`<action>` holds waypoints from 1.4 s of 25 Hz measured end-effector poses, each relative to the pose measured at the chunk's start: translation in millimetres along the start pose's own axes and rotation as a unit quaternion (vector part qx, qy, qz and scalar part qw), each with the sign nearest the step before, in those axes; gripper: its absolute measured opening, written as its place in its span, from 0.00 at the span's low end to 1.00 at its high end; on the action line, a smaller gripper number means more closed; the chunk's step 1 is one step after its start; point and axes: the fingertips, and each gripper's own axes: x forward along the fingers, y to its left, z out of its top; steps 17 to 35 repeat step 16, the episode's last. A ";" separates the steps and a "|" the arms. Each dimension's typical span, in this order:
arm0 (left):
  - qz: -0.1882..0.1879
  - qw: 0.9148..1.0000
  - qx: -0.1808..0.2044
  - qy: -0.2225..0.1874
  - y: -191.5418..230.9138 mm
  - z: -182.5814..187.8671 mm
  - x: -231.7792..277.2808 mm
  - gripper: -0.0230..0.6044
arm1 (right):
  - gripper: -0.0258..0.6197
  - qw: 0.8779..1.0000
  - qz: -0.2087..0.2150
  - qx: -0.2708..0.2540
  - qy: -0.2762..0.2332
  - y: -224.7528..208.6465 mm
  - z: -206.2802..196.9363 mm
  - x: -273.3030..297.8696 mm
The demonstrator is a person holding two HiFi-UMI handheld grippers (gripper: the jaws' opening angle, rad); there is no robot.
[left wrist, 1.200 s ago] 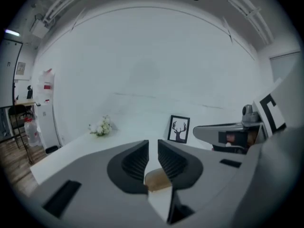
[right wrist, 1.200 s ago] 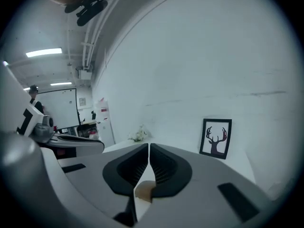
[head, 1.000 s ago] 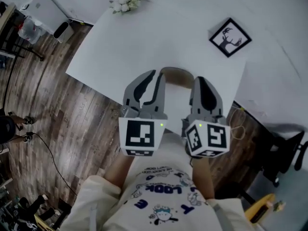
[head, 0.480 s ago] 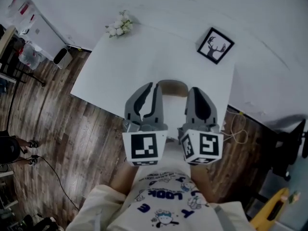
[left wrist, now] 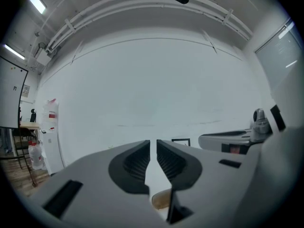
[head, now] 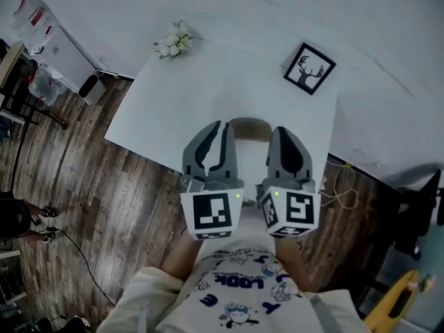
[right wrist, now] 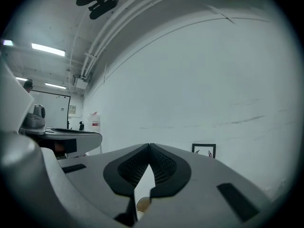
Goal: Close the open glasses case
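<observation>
A tan glasses case (head: 250, 125) lies near the front edge of the white table (head: 166, 109). Only a curved strip of it shows between the two grippers, so I cannot tell whether its lid is up. My left gripper (head: 220, 126) hovers level over its left end. Its jaws are empty and a narrow slit apart (left wrist: 153, 144), with the tan case (left wrist: 160, 201) showing below them. My right gripper (head: 276, 130) hangs over the right end with its tips touching (right wrist: 149, 147) and nothing between them. A sliver of the case (right wrist: 141, 204) peeks under it.
A black-framed deer picture (head: 309, 69) lies at the table's far right and a white flower bunch (head: 173, 41) at its far left corner. Wooden floor (head: 104, 186) runs along the left. A cable (head: 341, 186) and a dark chair (head: 416, 214) are on the right.
Both grippers have risen a little together above the case, and the head view has drawn back from the table. The jaws look the same as before.
</observation>
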 end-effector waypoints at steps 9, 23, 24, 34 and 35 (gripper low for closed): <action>0.006 1.000 0.001 0.000 2.7 -1.0 1.3 0.10 | 0.04 1.000 -0.005 -0.006 0.003 -2.4 -1.6 1.4; 0.010 1.000 0.002 0.011 6.4 -5.6 -0.9 0.10 | 0.04 1.000 -0.007 -0.010 0.000 -1.4 1.3 -1.0; 0.010 1.000 0.002 0.011 6.4 -5.6 -0.9 0.10 | 0.04 1.000 -0.007 -0.010 0.000 -1.4 1.3 -1.0; 0.010 1.000 0.002 0.011 6.4 -5.6 -0.9 0.10 | 0.04 1.000 -0.007 -0.010 0.000 -1.4 1.3 -1.0; 0.010 1.000 0.002 0.011 6.4 -5.6 -0.9 0.10 | 0.04 1.000 -0.007 -0.010 0.000 -1.4 1.3 -1.0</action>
